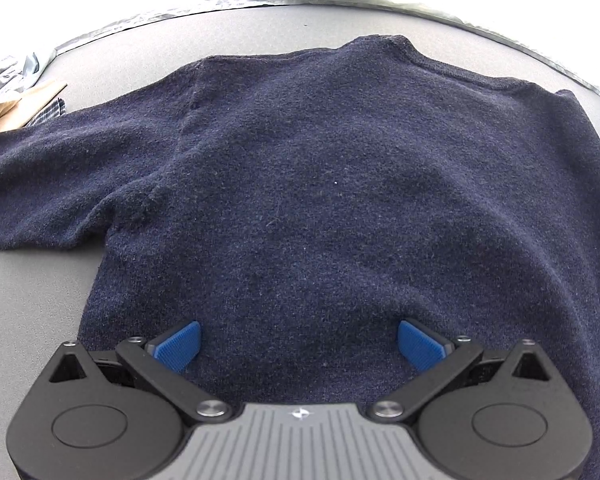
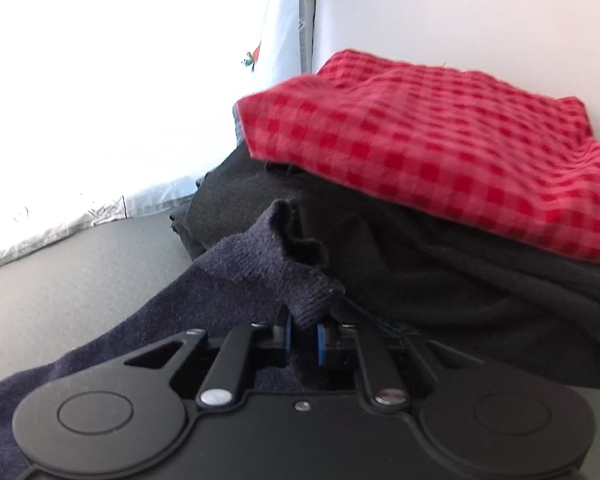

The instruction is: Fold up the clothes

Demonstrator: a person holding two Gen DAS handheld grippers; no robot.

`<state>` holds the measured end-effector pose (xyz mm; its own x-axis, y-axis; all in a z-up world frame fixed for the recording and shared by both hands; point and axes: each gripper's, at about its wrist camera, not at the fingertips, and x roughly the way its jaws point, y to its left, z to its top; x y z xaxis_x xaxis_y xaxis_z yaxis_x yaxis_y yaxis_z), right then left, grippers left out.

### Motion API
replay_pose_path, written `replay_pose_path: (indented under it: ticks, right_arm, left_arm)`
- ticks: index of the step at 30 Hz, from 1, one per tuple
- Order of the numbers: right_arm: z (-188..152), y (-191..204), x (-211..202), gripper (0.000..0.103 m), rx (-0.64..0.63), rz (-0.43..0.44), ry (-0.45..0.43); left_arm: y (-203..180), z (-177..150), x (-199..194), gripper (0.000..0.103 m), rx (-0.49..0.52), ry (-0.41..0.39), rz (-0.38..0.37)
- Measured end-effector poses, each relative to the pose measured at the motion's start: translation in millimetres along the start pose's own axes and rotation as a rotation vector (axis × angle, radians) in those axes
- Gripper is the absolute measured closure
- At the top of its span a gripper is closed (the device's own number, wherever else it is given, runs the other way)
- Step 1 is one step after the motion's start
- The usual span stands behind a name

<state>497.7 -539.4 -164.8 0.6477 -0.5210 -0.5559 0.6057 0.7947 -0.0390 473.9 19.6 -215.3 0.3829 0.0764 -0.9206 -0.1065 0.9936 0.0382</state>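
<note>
A: We note the navy sweater (image 1: 320,184) lying flat on the grey table (image 1: 28,300); left gripper (image 1: 299,344) above its hem, jaws spread wide.

B: Right gripper (image 2: 303,334) pinches the sweater cuff (image 2: 276,268) beside folded stack (image 2: 440,184).

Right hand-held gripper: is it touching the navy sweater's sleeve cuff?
Touching. The right wrist view shows the right hand-held gripper with its blue pads closed on the navy sweater's sleeve cuff, knit pinched between them.
</note>
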Motion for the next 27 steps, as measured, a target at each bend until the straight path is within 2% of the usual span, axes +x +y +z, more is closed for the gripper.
replay_pose_path:
  ticks: [6,9,12,18,25,27]
  right_arm:
    - [5.4,-19.1,-79.6,0.091,-0.033,-0.110,-0.111]
    - [1.2,-32.2,-102.2,0.091,-0.059,-0.179,-0.116]
    - [-10.0,-52.2,-115.9,0.091,-0.007,-0.203,-0.090]
    - [-37.7,-70.0,-118.0,0.090,0.036,-0.235,-0.011]
    - [-52.2,-77.2,-92.9,0.089,0.084,-0.244,0.050]
    - [-52.0,-77.8,-84.5,0.082,0.074,-0.257,0.059]
  left_arm:
    - [-0.5,-1.4,0.6,0.000,0.007,-0.012,-0.005]
    - [-0.1,-1.3,1.2,0.000,0.015,-0.013,-0.009]
    - [0.4,-1.2,1.9,0.000,0.021,-0.015,-0.012]
    - [0.1,-2.2,2.0,0.000,0.021,-0.021,-0.011]
    - [-0.7,-3.0,1.8,0.000,0.018,-0.027,-0.010]
    - [-0.8,-3.4,1.6,0.000,0.017,-0.029,-0.009]
